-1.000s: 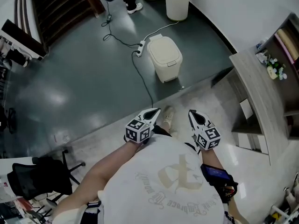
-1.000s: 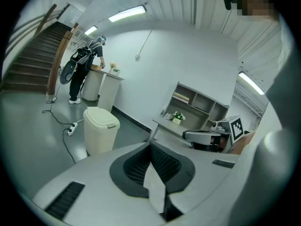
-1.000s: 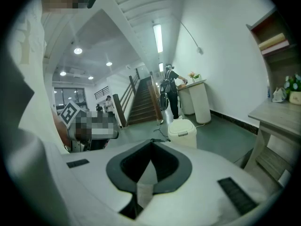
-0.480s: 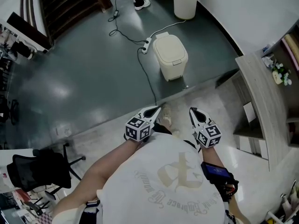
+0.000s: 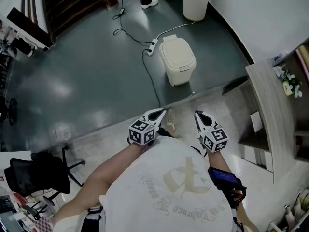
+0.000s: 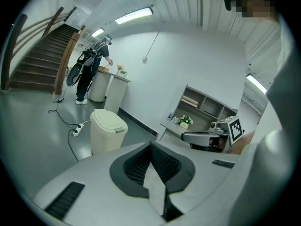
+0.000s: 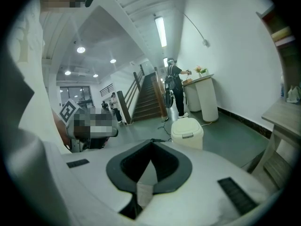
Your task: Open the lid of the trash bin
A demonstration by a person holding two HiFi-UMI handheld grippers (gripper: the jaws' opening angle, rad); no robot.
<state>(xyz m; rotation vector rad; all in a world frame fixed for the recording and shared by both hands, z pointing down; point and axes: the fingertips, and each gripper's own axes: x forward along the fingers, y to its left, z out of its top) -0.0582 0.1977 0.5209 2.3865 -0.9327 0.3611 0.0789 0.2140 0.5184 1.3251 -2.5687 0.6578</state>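
Trash bin (image 5: 177, 62) stood on floor (image 5: 87, 81) ahead, well apart from person, lid (image 5: 176, 51) down. Left tongs (image 5: 158, 113) and right tongs (image 5: 198, 116) both closed, empty, near chest. Lid judged light, stiff plastic, smooth; best hold: front tab (image 5: 184, 68).

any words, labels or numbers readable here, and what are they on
Nothing here reads clearly.
Curved print on the shirt: too blurred to read.
Square marker patterns on the left hand-held gripper and right hand-held gripper: no letters or numbers.
No label shows on the trash bin.
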